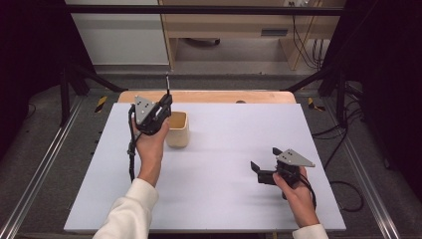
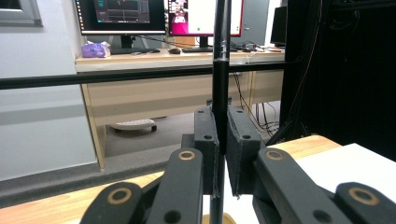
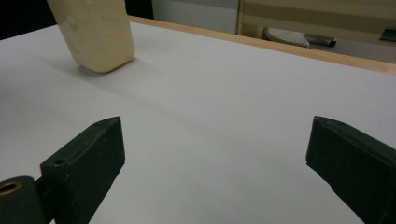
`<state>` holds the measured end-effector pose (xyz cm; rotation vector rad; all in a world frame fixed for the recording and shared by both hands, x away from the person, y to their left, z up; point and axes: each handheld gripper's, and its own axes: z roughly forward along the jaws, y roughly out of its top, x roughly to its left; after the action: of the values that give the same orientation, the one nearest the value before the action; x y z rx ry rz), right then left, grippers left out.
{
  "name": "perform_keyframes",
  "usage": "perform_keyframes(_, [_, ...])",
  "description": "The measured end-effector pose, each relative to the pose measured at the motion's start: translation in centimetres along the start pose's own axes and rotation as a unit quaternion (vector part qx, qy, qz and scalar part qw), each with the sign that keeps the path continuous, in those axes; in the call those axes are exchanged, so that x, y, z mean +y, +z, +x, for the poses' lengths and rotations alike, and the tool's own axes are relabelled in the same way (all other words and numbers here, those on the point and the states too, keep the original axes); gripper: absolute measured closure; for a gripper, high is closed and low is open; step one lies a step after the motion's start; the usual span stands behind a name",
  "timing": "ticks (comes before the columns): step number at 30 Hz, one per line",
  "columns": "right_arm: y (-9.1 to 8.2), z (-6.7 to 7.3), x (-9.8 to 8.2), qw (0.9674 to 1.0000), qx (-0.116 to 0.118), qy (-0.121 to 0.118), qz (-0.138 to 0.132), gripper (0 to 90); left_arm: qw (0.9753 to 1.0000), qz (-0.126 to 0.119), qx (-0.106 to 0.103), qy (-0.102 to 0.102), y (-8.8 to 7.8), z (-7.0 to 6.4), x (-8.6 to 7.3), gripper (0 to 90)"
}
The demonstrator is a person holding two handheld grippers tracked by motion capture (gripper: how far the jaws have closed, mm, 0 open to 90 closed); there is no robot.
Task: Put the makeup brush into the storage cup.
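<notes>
A cream square cup stands on the white board, left of its middle. My left gripper hovers just over the cup's left rim, shut on a thin black rod that points upward. In the left gripper view the rod stands upright between the closed pads of the left gripper, its lower end running down toward the cup's rim. My right gripper rests low over the board at the right, open, with nothing between its jaws. From the right gripper the cup appears far off at upper left.
The board lies on a wooden table whose edge shows at the back. A black frame bar crosses in front of the left gripper. Behind it is a desk with monitors. Dark frame posts flank the table.
</notes>
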<state>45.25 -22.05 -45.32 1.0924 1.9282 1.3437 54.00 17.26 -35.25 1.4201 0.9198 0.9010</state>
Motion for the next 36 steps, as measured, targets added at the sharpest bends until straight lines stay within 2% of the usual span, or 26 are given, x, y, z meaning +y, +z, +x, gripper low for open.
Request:
perform_keyframes(8, [0.0,0.0,0.0,1.0,0.002,0.002,0.003,4.9,1.0,-0.004,0.004,-0.003,0.3,0.0,-0.7,83.8])
perform_keyframes(21, [0.0,0.2,-0.1,0.9997,0.014,-0.018,-0.008,4.7,1.0,-0.002,0.001,-0.001,0.7,0.2,-1.5,83.9])
perform_keyframes(26, [-0.1,0.4,-0.1,0.9992,0.01,-0.033,-0.021,5.7,1.0,0.0,-0.002,-0.002,0.8,0.2,-1.8,83.8])
perform_keyframes(29, [-0.3,0.6,0.0,0.9981,0.01,-0.047,-0.04,5.9,1.0,0.001,-0.003,-0.002,0.9,0.1,-2.1,83.8])
perform_keyframes(36, [-1.1,0.8,-0.1,0.9964,0.015,-0.049,-0.067,5.8,1.0,0.001,-0.009,-0.004,1.1,0.2,-2.5,83.8])
